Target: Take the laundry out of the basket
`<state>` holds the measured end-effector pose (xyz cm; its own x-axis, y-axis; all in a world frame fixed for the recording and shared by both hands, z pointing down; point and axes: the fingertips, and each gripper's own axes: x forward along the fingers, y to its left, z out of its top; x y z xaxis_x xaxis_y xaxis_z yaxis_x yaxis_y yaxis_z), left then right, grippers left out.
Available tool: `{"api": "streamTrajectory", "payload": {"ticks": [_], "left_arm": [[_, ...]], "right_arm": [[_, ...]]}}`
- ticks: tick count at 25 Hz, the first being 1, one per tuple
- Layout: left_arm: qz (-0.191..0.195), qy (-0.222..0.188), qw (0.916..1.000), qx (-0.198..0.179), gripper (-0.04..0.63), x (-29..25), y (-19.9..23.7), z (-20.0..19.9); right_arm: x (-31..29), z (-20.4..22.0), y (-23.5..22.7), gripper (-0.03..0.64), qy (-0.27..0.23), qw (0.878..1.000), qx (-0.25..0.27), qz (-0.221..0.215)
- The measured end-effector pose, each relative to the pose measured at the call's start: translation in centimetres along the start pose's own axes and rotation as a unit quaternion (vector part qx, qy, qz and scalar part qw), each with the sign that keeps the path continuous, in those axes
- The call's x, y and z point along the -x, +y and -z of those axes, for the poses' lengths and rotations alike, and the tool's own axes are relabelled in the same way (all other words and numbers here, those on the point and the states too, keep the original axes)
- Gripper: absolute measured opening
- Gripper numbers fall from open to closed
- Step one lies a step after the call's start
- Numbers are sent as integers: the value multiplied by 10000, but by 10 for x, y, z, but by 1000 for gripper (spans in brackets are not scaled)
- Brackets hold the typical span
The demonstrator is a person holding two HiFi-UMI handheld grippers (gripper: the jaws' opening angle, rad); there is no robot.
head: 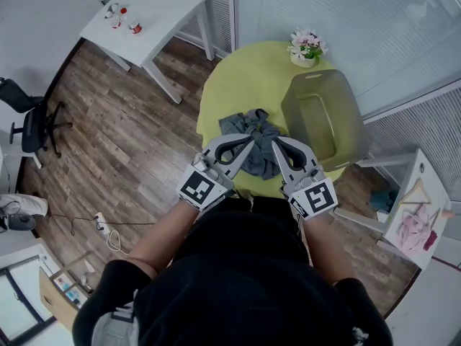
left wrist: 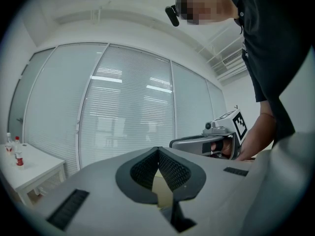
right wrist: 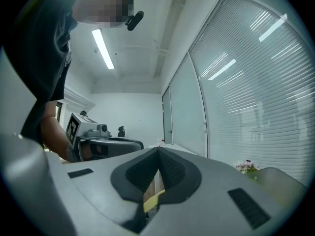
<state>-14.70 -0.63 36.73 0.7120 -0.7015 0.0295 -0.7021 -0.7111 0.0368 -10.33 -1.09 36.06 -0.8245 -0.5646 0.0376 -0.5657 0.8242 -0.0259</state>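
Note:
A crumpled grey heap of laundry lies on the round yellow-green table, just left of an olive-grey basket whose inside looks empty. My left gripper and right gripper hover side by side over the near edge of the heap, tips angled toward each other. In the left gripper view the left gripper has its jaws shut with nothing between them, and the right gripper's body shows beyond. In the right gripper view the right gripper is also shut and empty.
A small flower pot stands at the table's far edge behind the basket. A white side table with bottles is at far left, an office chair on the left, and a white rack with pink cloth at right.

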Motion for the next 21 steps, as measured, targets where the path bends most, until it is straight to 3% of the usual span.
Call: {"api": "streamTrajectory", "payload": {"ticks": [21], "left_arm": [[54,22,10000,-16,9,-5,-4,2]], "right_arm": [[1,0,-2,21,34,10000,75,-20]]}}
